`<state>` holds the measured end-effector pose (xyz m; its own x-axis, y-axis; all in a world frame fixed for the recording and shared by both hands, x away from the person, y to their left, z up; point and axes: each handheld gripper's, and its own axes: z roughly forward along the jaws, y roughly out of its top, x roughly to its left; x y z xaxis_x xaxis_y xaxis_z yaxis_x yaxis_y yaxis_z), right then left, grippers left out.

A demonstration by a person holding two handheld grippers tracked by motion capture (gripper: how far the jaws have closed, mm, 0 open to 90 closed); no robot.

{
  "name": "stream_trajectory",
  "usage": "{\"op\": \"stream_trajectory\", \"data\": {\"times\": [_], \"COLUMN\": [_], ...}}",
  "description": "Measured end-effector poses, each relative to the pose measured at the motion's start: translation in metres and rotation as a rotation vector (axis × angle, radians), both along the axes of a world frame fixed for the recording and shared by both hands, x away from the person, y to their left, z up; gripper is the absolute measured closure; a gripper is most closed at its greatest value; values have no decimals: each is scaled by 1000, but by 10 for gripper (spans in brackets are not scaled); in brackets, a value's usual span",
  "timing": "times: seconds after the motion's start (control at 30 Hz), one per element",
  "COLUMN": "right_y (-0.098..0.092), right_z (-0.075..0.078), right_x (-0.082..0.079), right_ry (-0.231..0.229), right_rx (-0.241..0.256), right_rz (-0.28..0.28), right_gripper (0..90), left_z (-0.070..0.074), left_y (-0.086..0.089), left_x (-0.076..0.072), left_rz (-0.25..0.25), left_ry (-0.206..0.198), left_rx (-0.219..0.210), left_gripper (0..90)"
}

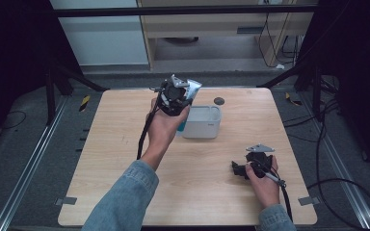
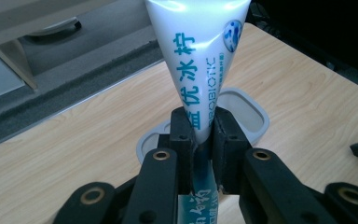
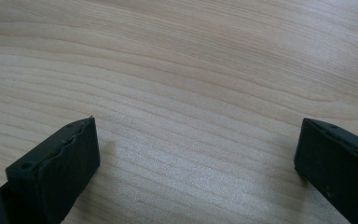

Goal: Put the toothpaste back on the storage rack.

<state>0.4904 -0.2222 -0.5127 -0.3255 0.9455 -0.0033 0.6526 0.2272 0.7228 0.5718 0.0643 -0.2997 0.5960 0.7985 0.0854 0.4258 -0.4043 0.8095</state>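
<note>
My left gripper (image 2: 200, 128) is shut on a white toothpaste tube (image 2: 200, 56) with blue print, pinching it near its narrow end. In the high view the left gripper (image 1: 173, 96) holds the tube (image 1: 193, 87) tilted just above the left edge of a grey rectangular holder (image 1: 203, 122). In the left gripper view the holder's rim (image 2: 251, 109) lies directly behind and below the tube. My right gripper (image 1: 238, 168) rests low over the front right of the wooden table (image 1: 125, 144). Its jaws stand wide apart over bare wood, so the right gripper (image 3: 196, 149) is open with nothing in it.
A small dark round disc (image 1: 218, 101) lies on the table behind the holder. Metal rails and cables run along the floor on both sides. A pale cabinet (image 1: 212, 24) stands beyond the far edge.
</note>
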Motion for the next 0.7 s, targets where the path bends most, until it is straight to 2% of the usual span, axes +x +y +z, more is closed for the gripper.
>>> {"op": "stream_trajectory", "data": {"times": [0.17, 0.4, 0.7], "right_y": [0, 0, -1], "right_z": [0, 0, 0], "right_x": [0, 0, 0], "right_ry": [1, 2, -3], "right_rx": [1, 3, 1], "right_rz": [0, 5, 9], "right_gripper": [4, 4, 4], "left_z": [9, 21, 25], "left_y": [-10, -22, -41], "left_x": [-1, -4, 9], "left_rz": [-10, -25, -35], "left_ry": [-33, -56, -84], "left_rx": [-11, -2, 4], "left_gripper": [796, 797, 796]}}
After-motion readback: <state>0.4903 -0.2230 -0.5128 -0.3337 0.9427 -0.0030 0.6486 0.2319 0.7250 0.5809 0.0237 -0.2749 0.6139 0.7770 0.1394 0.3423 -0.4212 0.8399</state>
